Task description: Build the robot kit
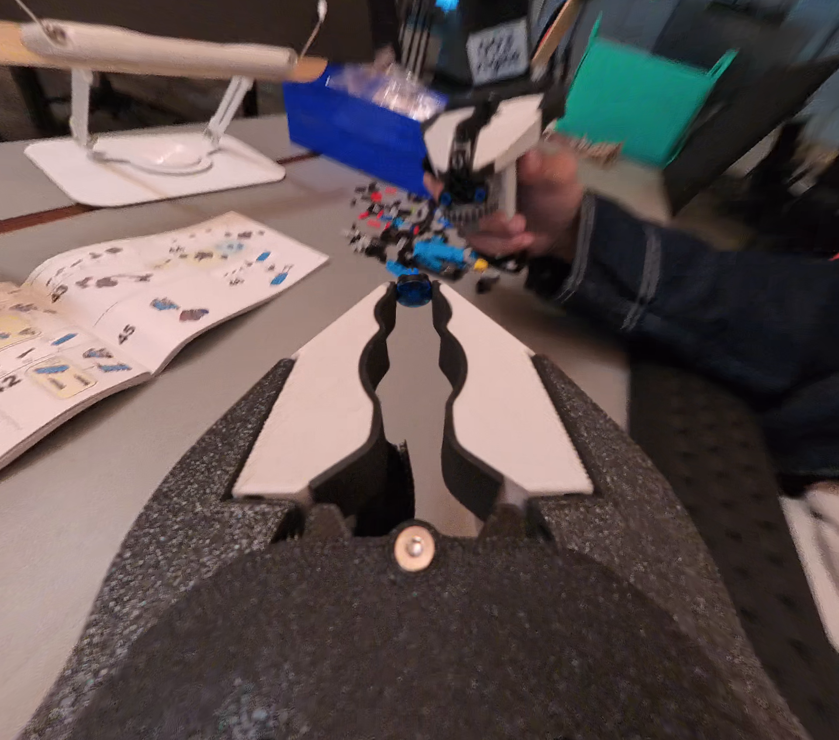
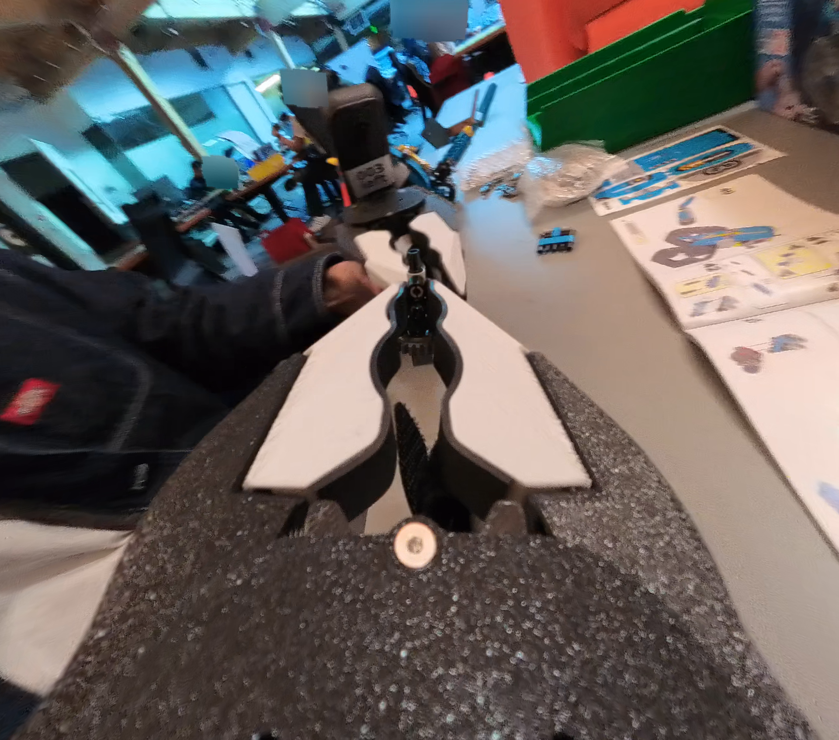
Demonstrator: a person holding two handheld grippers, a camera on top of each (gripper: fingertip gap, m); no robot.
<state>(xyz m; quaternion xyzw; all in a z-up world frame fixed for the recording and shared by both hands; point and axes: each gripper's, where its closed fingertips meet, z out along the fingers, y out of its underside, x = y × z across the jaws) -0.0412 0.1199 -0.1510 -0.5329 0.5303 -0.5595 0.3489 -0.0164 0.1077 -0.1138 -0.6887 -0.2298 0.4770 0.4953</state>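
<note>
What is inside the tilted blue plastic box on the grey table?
The blue plastic box shows crumpled clear plastic bags rising above its rim. Its wall hides everything deeper, so any loose pieces in it cannot be seen.

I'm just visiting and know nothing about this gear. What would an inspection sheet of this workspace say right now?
Surface: grey table, mostly bare in front.
Job's things: small blue round piece pinched in the left claw; black rod-like assembly gripped in the right claw.
Clutter: open instruction booklet; pile of small loose building pieces; blue bin; green bin; clear plastic bags; small blue built part.
Grippers: both claws shut on their pieces.
Cables: nothing seen.
Surroundings: white desk stand; busy workshop behind, blurred.
</note>
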